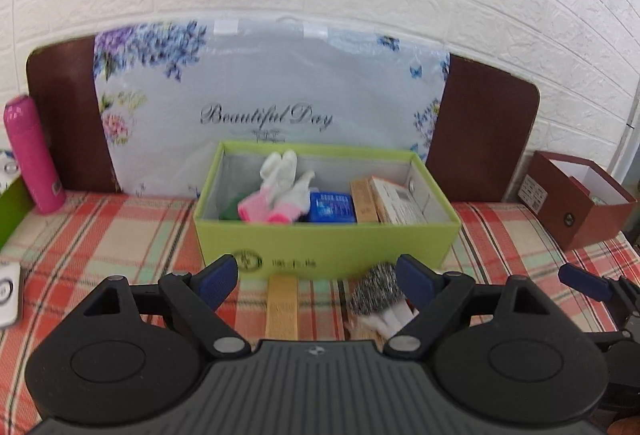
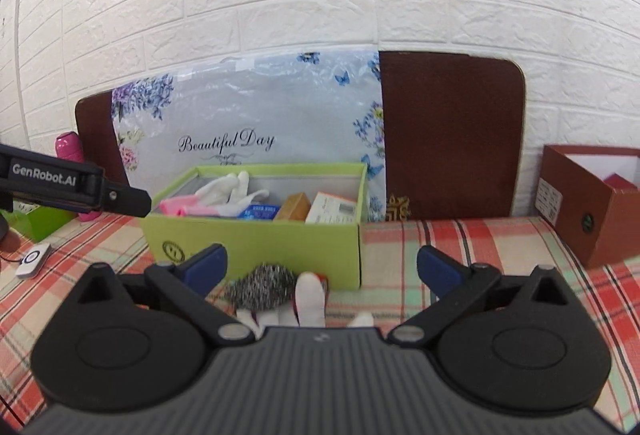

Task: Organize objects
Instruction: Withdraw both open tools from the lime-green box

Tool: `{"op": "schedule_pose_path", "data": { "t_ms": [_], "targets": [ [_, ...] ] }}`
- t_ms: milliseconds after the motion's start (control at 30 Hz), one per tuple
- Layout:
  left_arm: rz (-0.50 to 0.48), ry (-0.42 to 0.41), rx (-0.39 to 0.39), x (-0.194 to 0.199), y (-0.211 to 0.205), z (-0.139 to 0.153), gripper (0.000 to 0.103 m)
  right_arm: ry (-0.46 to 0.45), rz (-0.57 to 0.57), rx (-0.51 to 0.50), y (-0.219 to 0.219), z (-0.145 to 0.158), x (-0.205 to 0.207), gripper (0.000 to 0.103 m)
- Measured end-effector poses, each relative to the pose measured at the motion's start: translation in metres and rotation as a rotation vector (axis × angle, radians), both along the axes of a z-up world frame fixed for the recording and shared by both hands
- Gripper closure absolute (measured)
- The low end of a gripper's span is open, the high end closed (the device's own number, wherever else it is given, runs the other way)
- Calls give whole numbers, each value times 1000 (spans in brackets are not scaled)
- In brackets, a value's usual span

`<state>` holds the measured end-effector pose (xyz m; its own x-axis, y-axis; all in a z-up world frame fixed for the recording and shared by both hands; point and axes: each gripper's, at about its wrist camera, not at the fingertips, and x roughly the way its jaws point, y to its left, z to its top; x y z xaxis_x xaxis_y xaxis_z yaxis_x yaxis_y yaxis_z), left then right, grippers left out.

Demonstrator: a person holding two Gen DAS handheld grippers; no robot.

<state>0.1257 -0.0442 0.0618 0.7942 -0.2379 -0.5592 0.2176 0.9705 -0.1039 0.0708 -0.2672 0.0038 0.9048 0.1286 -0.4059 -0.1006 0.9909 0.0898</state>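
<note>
A green open box point(image 1: 320, 247) stands on the plaid cloth and holds pink-and-white gloves point(image 1: 280, 191), a blue packet point(image 1: 332, 207) and small cartons point(image 1: 394, 201). In front of it lie a tan flat box point(image 1: 282, 307), a steel-wool scrubber point(image 1: 376, 293) and a white glove point(image 1: 390, 319). My left gripper point(image 1: 316, 281) is open and empty above the tan box. My right gripper point(image 2: 322, 267) is open and empty above the scrubber point(image 2: 260, 285) and the white glove point(image 2: 310, 299), in front of the green box point(image 2: 280, 255).
A pink bottle point(image 1: 32, 159) stands at the left by the headboard. A brown open box point(image 1: 576, 199) sits at the right, also in the right wrist view point(image 2: 592, 203). A floral bag point(image 1: 272, 103) leans behind the green box. A white device point(image 2: 34, 259) lies at the left.
</note>
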Motion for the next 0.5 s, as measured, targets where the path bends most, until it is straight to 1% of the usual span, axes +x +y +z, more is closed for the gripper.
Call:
{"op": "schedule_pose_path", "data": {
  "t_ms": [100, 233, 500],
  "targets": [
    [7, 21, 4, -12, 1, -10, 14, 21, -3, 13, -2, -7, -13, 0],
    [13, 62, -14, -21, 5, -23, 14, 49, -7, 17, -2, -16, -23, 0],
    [79, 124, -40, -31, 28, -43, 14, 98, 5, 5, 6, -30, -35, 0]
  ]
}}
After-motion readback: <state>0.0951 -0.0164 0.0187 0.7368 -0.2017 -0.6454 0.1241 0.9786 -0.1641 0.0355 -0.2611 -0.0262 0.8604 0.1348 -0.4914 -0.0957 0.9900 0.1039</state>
